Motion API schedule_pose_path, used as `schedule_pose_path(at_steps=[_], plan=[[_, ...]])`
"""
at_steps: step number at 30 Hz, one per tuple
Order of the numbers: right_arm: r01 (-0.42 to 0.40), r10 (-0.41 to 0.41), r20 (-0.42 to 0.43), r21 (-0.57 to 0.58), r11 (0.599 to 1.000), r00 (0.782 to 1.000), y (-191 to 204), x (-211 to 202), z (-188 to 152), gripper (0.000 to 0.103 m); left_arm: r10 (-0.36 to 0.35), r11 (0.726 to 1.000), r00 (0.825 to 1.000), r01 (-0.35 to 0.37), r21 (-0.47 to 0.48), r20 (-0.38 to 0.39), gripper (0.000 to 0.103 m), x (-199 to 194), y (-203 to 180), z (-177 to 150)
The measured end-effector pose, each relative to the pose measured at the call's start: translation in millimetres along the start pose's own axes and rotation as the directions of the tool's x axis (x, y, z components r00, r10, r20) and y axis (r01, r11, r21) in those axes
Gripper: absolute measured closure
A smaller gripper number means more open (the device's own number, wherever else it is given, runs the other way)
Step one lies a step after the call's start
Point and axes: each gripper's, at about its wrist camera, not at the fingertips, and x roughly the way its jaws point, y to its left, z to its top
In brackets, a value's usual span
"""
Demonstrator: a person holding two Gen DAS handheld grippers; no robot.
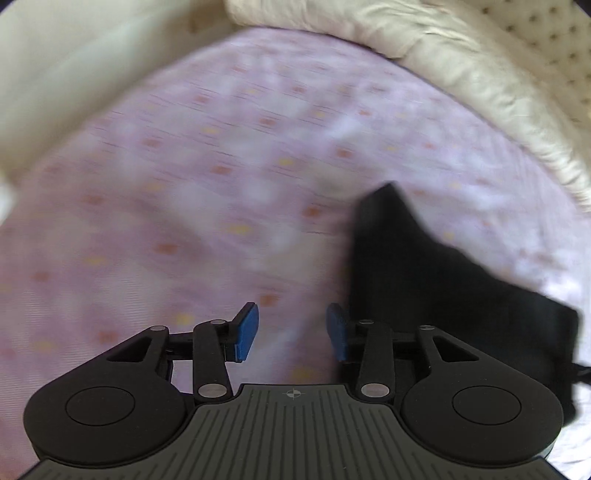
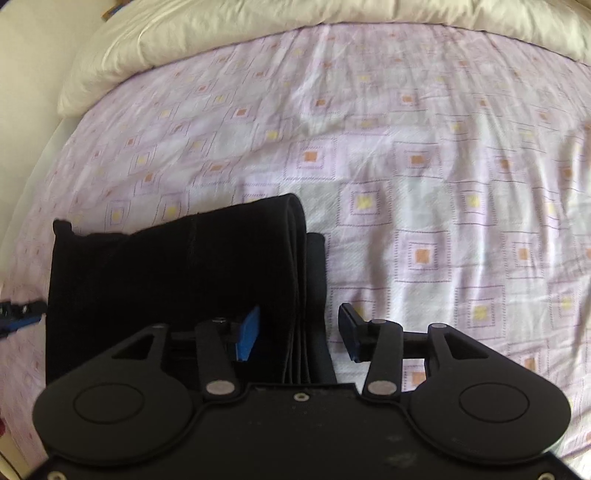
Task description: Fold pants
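The right gripper [image 2: 299, 334], jaws parted and gripping nothing, straddles the pants' [image 2: 177, 280] layered fold edge on the sheet [image 2: 424, 184]. The left gripper [image 1: 291, 332] hangs empty and open just beside the pants. Folding looks finished; withdrawing likely comes next.

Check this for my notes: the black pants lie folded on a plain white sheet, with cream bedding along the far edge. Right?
Not quite. The sheet is not plain white: it is pale pink with a pattern of small orange and yellow squares, as the right wrist view shows clearly. The rest holds: the black pants lie folded on it, and cream bedding runs along the far edge.
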Motion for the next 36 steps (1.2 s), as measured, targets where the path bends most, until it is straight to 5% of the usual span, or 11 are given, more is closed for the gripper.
schedule_pose_path(at_steps=[5, 9, 11, 12, 13, 14, 19, 21, 26, 30, 36], plan=[[-0.047, 0.051, 0.162, -0.029, 0.998, 0.986, 14, -41, -16, 0.054, -0.036, 0.997, 0.999, 0.034, 0.074, 0.029, 0.065, -23, -9, -19], [-0.081, 0.103, 0.124, -0.167, 0.983, 0.987, 43, -46, -36, 0.058, -0.077, 0.986, 0.997, 0.071, 0.154, 0.033, 0.065, -25, -31, -42], [-0.065, 0.082, 0.088, -0.187, 0.980, 0.993, 46, -40, -46, 0.070, -0.050, 0.984, 0.999, 0.048, 0.174, 0.007, 0.064, -16, -37, -54], [-0.036, 0.049, 0.065, -0.194, 0.980, 0.997, 45, -35, -52, 0.079, -0.023, 0.984, 1.000, 0.025, 0.177, -0.010, 0.063, -9, -38, -59], [-0.001, 0.010, 0.041, -0.194, 0.981, 0.999, 41, -29, -58, 0.099, -0.009, 0.985, 0.999, 0.014, 0.172, -0.032, 0.061, -1, -36, -63], [0.025, -0.021, 0.026, -0.190, 0.981, 0.999, 37, -25, -62, 0.103, -0.019, 0.987, 0.999, 0.026, 0.156, -0.043, 0.061, 4, -33, -66], [0.044, -0.039, 0.027, -0.225, 0.973, 0.999, 40, -30, -61, 0.103, -0.023, 0.988, 0.999, 0.027, 0.149, -0.027, 0.062, -6, -32, -64], [0.032, -0.020, 0.056, -0.212, 0.977, 0.998, 41, -41, -61, 0.089, -0.022, 0.986, 1.000, 0.021, 0.164, 0.006, 0.063, -21, -34, -65], [0.000, 0.031, 0.151, -0.201, 0.980, 0.988, 45, -81, -69, 0.075, -0.030, 0.987, 0.996, 0.016, 0.158, 0.084, 0.063, -65, -40, -78], [-0.020, 0.054, 0.174, -0.192, 0.981, 0.983, 47, -110, -86, 0.073, -0.042, 0.989, 0.990, 0.022, 0.144, 0.134, 0.063, -99, -51, -96], [-0.049, 0.074, 0.137, -0.176, 0.983, 0.988, 52, -145, -114, 0.071, 0.037, 0.989, 0.988, -0.058, 0.138, 0.150, 0.063, -130, -81, -122]])
